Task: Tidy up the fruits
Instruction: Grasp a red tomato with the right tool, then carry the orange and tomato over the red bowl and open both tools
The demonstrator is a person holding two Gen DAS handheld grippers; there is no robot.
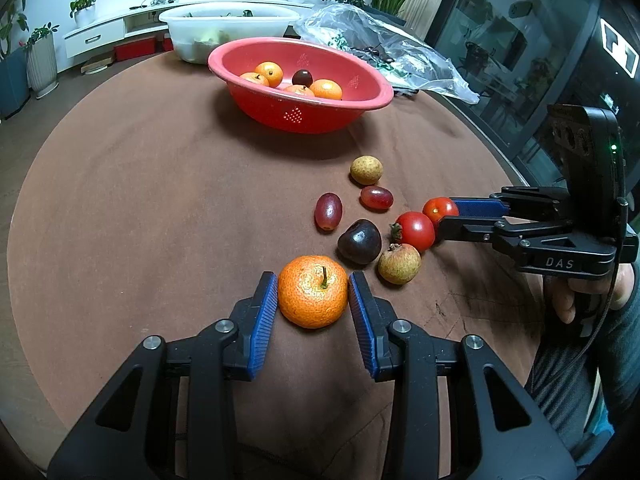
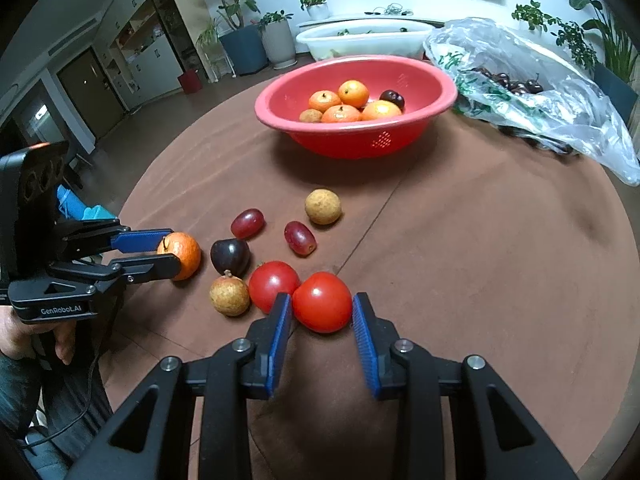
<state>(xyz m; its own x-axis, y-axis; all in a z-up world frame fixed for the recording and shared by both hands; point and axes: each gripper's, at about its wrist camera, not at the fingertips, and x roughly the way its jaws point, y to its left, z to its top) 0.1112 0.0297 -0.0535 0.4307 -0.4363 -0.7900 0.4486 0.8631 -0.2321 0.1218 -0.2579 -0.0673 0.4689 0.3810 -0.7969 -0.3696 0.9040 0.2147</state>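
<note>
My left gripper [image 1: 313, 294] has its blue pads against both sides of an orange mandarin [image 1: 313, 297] on the brown table; it also shows in the right wrist view [image 2: 182, 255]. My right gripper [image 2: 322, 304] is closed on a red tomato [image 2: 322, 302], touching a second tomato [image 2: 273, 285]. Loose fruits lie between them: a dark plum [image 1: 359, 241], two red grapes [image 1: 328, 211] [image 1: 376, 197], and two tan longans [image 1: 366, 169] [image 1: 399, 263]. A red colander bowl [image 1: 360, 92] at the back holds several mandarins and a plum.
A white plastic tub [image 1: 224, 20] stands behind the red bowl. A clear plastic bag [image 2: 540, 92] with dark cherries lies at the back right of the round table [image 1: 140, 200]. Potted plants and a white cabinet stand beyond the table.
</note>
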